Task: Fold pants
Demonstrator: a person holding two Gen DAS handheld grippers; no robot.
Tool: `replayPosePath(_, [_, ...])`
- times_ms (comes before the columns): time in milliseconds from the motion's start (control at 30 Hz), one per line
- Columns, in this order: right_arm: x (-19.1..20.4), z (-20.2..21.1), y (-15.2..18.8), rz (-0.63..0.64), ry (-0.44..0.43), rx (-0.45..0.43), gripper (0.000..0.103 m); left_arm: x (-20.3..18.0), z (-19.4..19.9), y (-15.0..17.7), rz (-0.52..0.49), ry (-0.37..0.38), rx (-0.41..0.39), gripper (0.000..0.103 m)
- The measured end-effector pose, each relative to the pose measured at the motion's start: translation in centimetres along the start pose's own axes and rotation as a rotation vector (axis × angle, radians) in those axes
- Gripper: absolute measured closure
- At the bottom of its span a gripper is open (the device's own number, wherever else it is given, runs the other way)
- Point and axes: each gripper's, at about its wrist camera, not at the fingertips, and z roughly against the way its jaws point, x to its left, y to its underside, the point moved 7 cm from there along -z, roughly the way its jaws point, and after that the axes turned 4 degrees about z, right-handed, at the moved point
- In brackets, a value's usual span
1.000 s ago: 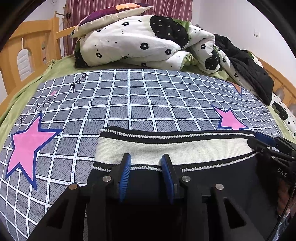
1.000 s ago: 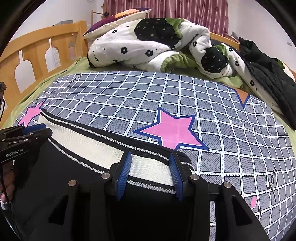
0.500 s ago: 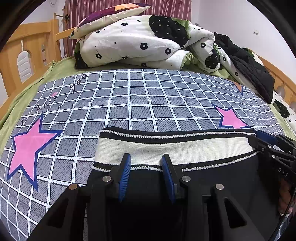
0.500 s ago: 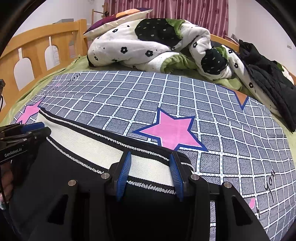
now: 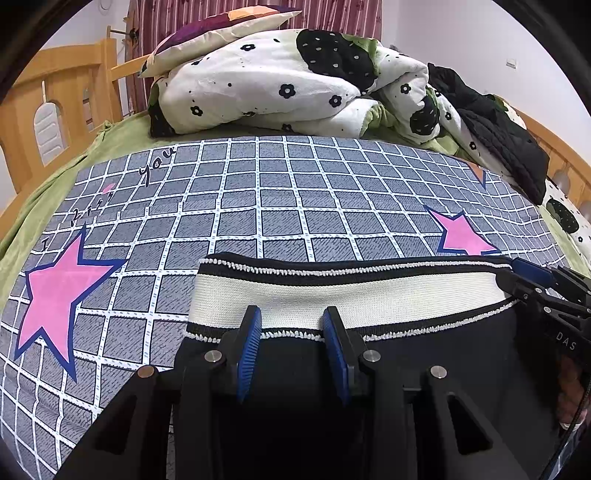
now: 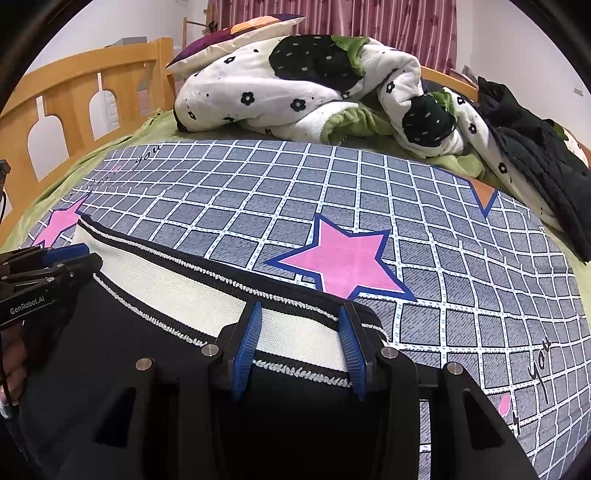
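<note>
pants (image 5: 369,299): black, with a cream waistband edged in black and white; they lie on the near part of the sheet, waistband toward the bedding pile, stretched flat between the two grippers
left gripper (image 5: 291,328): blue pads stand apart over the waistband's lower trim near its left end; cloth lies between them, but whether the pads pinch it I cannot tell
right gripper (image 6: 301,326): blue pads stand apart astride the waistband near its right end; cloth between them, grip not clear either
hands: part of a hand shows low at the edge of each view, behind the other gripper
sheet (image 5: 280,206): grey grid with white lines, pink stars outlined in blue and handwritten "you"; it covers the middle of the bed
quilt (image 5: 280,85): white with black flowers and green lining, bunched at the far end, well apart from the pants
pillow (image 5: 218,33): purple, orange and cream, resting on top of the quilt
jacket (image 5: 506,136): black, heaped at the far right beside the quilt
blanket (image 5: 40,206): green, under the sheet, showing along its left and far edges
bed frame (image 6: 77,96): wooden rail with arched cut-outs on the left
curtain (image 6: 369,18): dark red, striped, behind the bed
in the way: nothing lies on the sheet between waistband and quilt
change from earlier: none to speak of; pants lie as they did, both grippers hold the same spots with the same gap between pads
</note>
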Motion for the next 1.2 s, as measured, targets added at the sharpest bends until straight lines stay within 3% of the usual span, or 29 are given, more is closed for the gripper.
replayPosePath(300, [-0.1,0.3,0.2,-0.006,-0.015,0.030,0.060,-0.1,0.2,0.2,-0.033,-0.018,0.020,0.070])
replayPosePath(433, [0.0,2.4,0.9,0.005,-0.038,0.058,0.059,-0.4,2.6,1.5,-0.085,-0.059,0.056,0.066])
replayPosePath(467, [0.0,3.1,1.3,0.007,-0.050,0.063,0.059,-0.8,3.3,2.4,-0.107,-0.029,0.088,0.060])
replayPosePath(533, [0.1,4.4,2.4,0.026,-0.065,0.072,0.059,-1.7,4.4,4.4,-0.115,0.042,0.144,0.060])
replayPosePath(700, [0.4,7.1,5.6,0.028,-0.073,0.080,0.059,-2.3,8.4,9.3,-0.199,0.015,0.132,0.060])
replayPosePath(833, [0.8,9.7,8.5,-0.028,-0.094,0.084,0.059,-0.4,12.1,12.5,-0.157,0.042,0.108,0.058])
replayPosePath(1000, [2.2,11.9,12.0,-0.027,-0.085,0.105,0.059,3.6,15.8,16.2,-0.140,0.011,0.098,0.058])
replayPosePath(1100, [2.5,13.0,12.7,-0.057,-0.086,0.093,0.059,5.6,17.2,17.4,-0.094,0.040,0.106,0.059])
replayPosePath(1200, [2.4,13.1,12.7,-0.070,-0.092,0.094,0.059,5.6,17.9,17.8,-0.110,0.035,0.109,0.063])
